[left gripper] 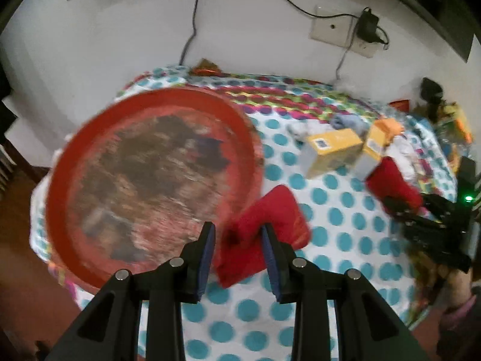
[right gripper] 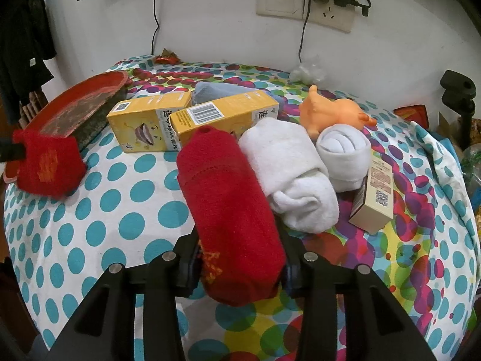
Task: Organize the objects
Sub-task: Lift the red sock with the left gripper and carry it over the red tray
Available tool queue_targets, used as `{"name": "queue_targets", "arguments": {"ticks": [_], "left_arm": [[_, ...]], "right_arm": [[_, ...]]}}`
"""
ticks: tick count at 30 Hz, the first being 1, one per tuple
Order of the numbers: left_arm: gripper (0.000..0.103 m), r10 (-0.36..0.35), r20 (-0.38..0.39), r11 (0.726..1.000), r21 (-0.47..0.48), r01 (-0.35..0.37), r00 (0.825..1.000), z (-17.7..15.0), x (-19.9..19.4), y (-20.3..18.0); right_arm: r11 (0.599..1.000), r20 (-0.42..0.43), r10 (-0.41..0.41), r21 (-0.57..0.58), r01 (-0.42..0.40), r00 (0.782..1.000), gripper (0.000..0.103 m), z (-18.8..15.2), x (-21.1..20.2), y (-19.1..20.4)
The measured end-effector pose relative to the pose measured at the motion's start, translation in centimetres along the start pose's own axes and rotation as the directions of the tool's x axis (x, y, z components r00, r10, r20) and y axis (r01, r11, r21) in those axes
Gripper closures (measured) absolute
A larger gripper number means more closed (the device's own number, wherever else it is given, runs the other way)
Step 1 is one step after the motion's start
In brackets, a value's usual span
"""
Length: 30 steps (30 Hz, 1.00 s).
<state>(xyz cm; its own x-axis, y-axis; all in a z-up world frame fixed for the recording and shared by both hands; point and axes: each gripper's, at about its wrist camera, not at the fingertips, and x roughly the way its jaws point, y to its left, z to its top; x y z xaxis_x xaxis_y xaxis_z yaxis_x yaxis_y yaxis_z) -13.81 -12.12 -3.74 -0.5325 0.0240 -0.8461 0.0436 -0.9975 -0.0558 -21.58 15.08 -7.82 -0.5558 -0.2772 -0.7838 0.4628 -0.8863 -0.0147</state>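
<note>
Red fabric fills both sets of jaws. The right gripper (right gripper: 240, 258) is clenched on a rolled red sock (right gripper: 231, 210), which juts forward and up past the fingertips, its far end leaning against a yellow carton (right gripper: 222, 114). The left gripper (left gripper: 239, 237) has its blue-padded jaws either side of a second red sock (left gripper: 264, 234); the pads look pressed into the cloth, gripping it, though the left view is blurred. That sock sits just beside the rim of a red tray (left gripper: 150, 180), and from the right view it touches the tray's near edge.

Both grippers point across the table (right gripper: 120, 210), draped in a polka-dot cloth, towards the white wall. In the left view the right gripper reaches in from the right edge, low over the cloth.

Just right of the held sock lie a white sock roll (right gripper: 288, 177) and a smaller white bundle (right gripper: 342, 156), touching each other, with a pale box (right gripper: 375, 189) against them and an orange toy (right gripper: 333, 114) behind. A second yellow carton (right gripper: 144, 126) stands between the first and the tray. Bare dotted cloth stretches between the two red socks, down to the table's near edge.
</note>
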Motion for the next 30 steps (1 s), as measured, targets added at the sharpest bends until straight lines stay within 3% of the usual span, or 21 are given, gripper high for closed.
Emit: {"name": "queue_targets", "arguments": {"ticks": [7,11,15,17,19,20,23,30], "left_arm": [[0.064,0.003,-0.060,0.996,0.093,0.003,0.998,-0.5,2.8,-2.9],[0.049,0.012,-0.097,0.991,0.135,0.002,0.995,-1.4,4.1,-3.5],[0.049,0.009,-0.152,0.989,0.149,0.014,0.988,-2.6,5.8,-3.4],[0.049,0.019,-0.124,0.988,0.155,0.001,0.992,-2.8,5.7,-3.4],[0.056,0.015,-0.126,0.988,0.154,0.004,0.992,-2.7,5.7,-3.5],[0.067,0.011,-0.126,0.989,0.148,0.008,0.992,-2.5,5.7,-3.5],[0.078,-0.020,-0.134,0.994,0.107,0.035,0.991,-2.0,5.6,-3.1],[0.079,-0.057,-0.118,0.993,0.098,0.068,0.991,-1.5,3.8,-3.6]], "right_arm": [[1.000,0.000,0.002,0.001,-0.002,1.000,0.062,0.0,0.0,0.0],[1.000,-0.001,0.011,0.011,-0.011,1.000,0.061,0.0,0.0,-0.2],[1.000,-0.001,0.014,0.013,-0.014,1.000,0.061,0.0,0.0,-0.3],[1.000,-0.001,0.018,0.016,-0.018,1.000,0.061,0.0,0.0,-0.4],[1.000,-0.001,0.022,0.020,-0.022,1.000,0.061,0.0,0.0,-0.5],[0.999,-0.001,0.024,0.021,-0.024,1.000,0.060,0.0,0.0,-0.6],[0.999,-0.001,0.027,0.023,-0.027,1.000,0.060,0.0,-0.1,-0.6],[0.999,-0.001,0.029,0.024,-0.029,1.000,0.060,0.0,-0.1,-0.5]]}}
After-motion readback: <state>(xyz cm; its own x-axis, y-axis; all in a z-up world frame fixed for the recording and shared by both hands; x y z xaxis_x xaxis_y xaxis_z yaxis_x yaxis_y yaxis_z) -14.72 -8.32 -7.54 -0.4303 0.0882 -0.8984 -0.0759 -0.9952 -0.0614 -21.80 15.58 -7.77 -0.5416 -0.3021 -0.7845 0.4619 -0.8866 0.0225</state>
